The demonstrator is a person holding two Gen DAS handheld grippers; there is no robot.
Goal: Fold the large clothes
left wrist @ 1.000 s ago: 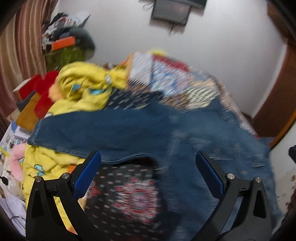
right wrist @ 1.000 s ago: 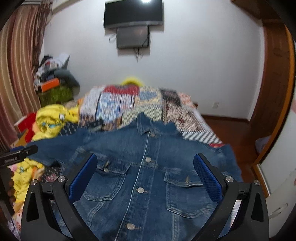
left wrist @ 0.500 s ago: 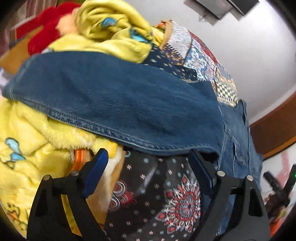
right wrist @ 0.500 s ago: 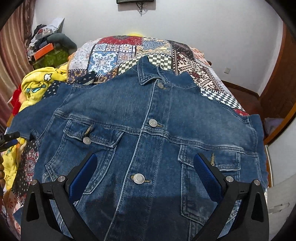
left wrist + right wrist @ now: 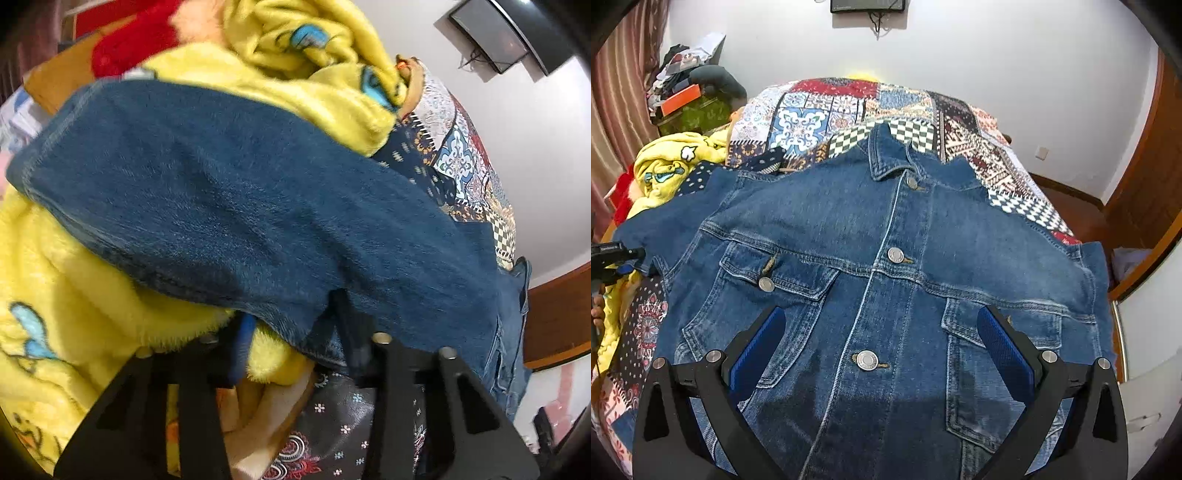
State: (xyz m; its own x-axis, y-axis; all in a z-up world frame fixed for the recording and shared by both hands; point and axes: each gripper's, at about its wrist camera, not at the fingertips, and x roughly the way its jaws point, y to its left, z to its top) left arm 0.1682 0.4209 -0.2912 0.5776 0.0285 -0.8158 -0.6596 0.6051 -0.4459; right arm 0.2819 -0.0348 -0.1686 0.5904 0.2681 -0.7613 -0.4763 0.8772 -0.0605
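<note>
A blue denim jacket [image 5: 886, 221] lies front up and buttoned on the patchwork bedcover [image 5: 849, 107]. My right gripper [image 5: 881, 354] hovers open over its lower front, between the two chest pockets, with nothing gripped. The jacket's left sleeve [image 5: 221, 206] drapes over a yellow fleece blanket [image 5: 74, 295]. My left gripper [image 5: 295, 339] is at the sleeve's lower hem and its jaws are closing, with the denim edge and a tuft of yellow fleece between them; cloth hides the fingertips. In the right wrist view the left gripper [image 5: 613, 258] shows at the far left, by the sleeve.
The yellow blanket [image 5: 665, 170] and red plush things are heaped along the bed's left side. A cluttered shelf [image 5: 687, 96] stands by the curtain. A wooden door [image 5: 1152, 177] and floor lie to the right. A hand [image 5: 596, 312] shows at the left edge.
The left gripper dropped down to the sleeve hem, rolled, and its jaws narrowed around the cloth. The right gripper sank toward the jacket front, then held still, open.
</note>
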